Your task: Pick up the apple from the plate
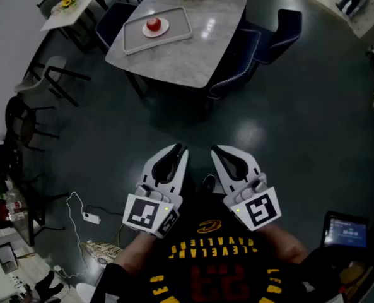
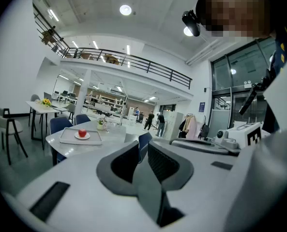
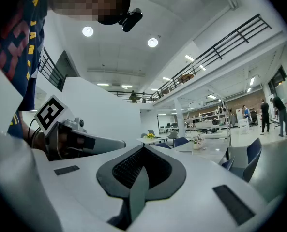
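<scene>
A red apple [image 1: 153, 24] sits on a small white plate [image 1: 164, 28], on a pale tray [image 1: 176, 17] on the grey marble table [image 1: 205, 43] far ahead. In the left gripper view the apple [image 2: 82, 133] shows small at left on its tray [image 2: 68, 139]. My left gripper [image 1: 181, 149] and right gripper [image 1: 217, 149] hang side by side close to my body, well short of the table, over dark floor. Both are shut with nothing held; the left gripper [image 2: 142, 147] shows only a thin slit at its tips, and the right gripper [image 3: 143, 149] has its pads together.
Blue chairs [image 1: 281, 33] ring the table and black chairs [image 1: 48, 74] stand at left. A white cable and adapter [image 1: 91, 218] lie on the floor by my left. A lit screen [image 1: 344, 230] is at lower right. People [image 2: 160, 123] stand far off.
</scene>
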